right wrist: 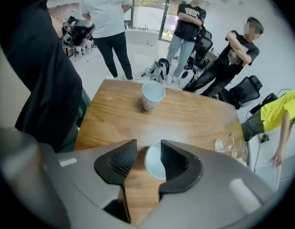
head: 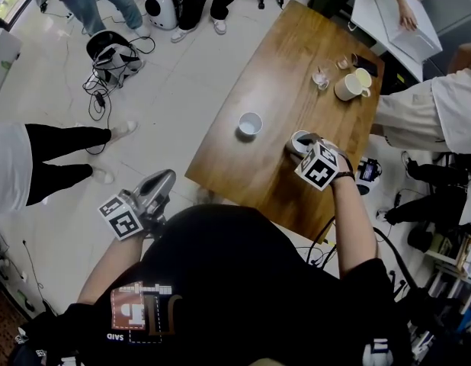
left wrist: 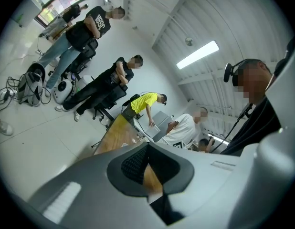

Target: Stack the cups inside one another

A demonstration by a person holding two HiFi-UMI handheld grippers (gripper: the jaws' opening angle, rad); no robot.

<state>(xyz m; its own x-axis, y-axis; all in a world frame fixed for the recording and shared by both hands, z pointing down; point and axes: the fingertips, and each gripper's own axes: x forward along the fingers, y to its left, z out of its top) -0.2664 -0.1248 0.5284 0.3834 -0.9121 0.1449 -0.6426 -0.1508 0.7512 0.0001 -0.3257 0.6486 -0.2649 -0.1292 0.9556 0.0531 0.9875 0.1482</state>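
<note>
Two white paper cups stand on the wooden table (head: 293, 52). One cup (head: 250, 123) (right wrist: 152, 95) is upright near the table's left edge. The other cup (head: 298, 139) (right wrist: 153, 164) stands nearer the front, directly under my right gripper (head: 304, 146) (right wrist: 147, 145), which points steeply down. Its jaws stand apart around that cup's rim; the right pad overlaps the rim and the left pad is clear of it. My left gripper (head: 165, 180) (left wrist: 146, 152) is held off the table's front left corner, over the floor, its jaws together with nothing between them.
At the table's far end stand a cream mug (head: 350, 87), a small glass (head: 321, 77) and some small items (head: 344, 62). People stand round the table and on the floor at left. A headset with cables (head: 112, 53) lies on the floor.
</note>
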